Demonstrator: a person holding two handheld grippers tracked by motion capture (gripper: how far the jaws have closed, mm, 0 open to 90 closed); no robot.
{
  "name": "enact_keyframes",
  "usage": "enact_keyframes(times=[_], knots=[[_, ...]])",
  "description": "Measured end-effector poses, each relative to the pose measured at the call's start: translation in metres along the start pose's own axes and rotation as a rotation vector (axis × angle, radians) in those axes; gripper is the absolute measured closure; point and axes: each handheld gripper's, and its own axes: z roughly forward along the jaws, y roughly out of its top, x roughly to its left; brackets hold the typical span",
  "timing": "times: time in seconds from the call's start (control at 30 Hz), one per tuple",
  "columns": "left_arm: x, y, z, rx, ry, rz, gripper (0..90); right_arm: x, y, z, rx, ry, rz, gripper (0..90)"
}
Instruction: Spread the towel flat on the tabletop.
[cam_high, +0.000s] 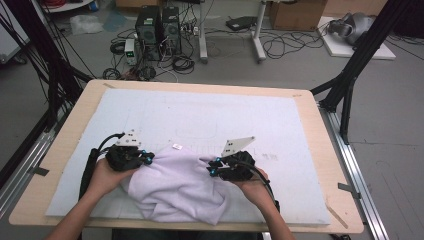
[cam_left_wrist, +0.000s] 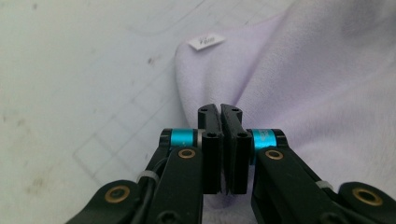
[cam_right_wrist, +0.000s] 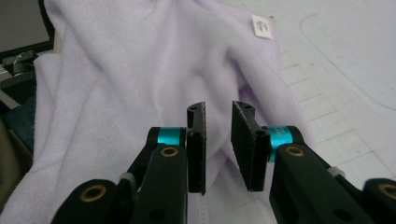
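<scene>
Room: grey floor strewn with cables, computer towers (cam_high: 157, 27) behind a pale wooden desk (cam_high: 75, 112) under a white gridded mat (cam_high: 210, 112).
Cloth: crumpled lilac fleece towel (cam_high: 175, 187) at the near edge, white label (cam_left_wrist: 206, 41) up.
Left gripper (cam_left_wrist: 220, 109): fingers clenched on a fold.
Right gripper (cam_right_wrist: 219, 109): fingers parted, fabric between them, not gripped.
Risk: a one-sided hold may let the towel drag, bunch, or slide off the near edge.

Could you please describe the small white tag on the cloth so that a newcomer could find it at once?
On the white mat covering the wooden table lies a crumpled lilac towel. At its far edge, between the two grippers, sits the tag: the one small white printed rectangle on otherwise plain lilac fabric.
</scene>
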Motion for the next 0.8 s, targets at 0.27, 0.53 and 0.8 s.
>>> enact_keyframes(times=[0.27,0.53,0.8], knots=[[-0.003,0.005,0.006,-0.021,-0.055,-0.018,64.4,-0.015,-0.012,-0.003,-0.003,-0.064,0.055,65.1],[-0.006,-0.003,0.031,0.073,-0.06,0.004,76.9,-0.023,-0.016,0.039,0.101,-0.084,0.056,73.9],[-0.011,0.008,0.021,0.011,-0.048,0.021,85.0,-0.026,-0.014,0.006,0.068,-0.07,0.063,87.3]])
